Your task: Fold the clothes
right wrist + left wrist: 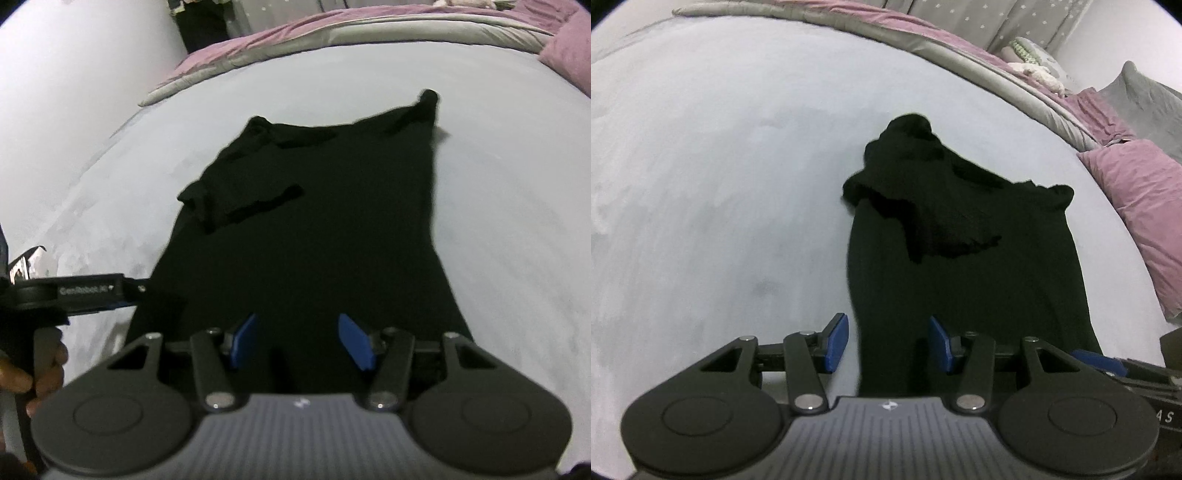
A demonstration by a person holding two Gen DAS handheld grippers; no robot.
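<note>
A black garment [314,221] lay spread flat on the pale bed sheet [720,184], its sleeves folded inward, with pink pillows [1145,206] beyond it. The left tool [888,341] and right tool [301,341] each hovered over the garment's near hem, jaws partly apart and gripping nothing.

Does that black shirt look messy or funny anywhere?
Yes. The black shirt lies mostly flat on the bed, but one sleeve is flopped over onto its middle and the top edge near the collar is bunched up. Nothing looks torn or spilled.
</note>
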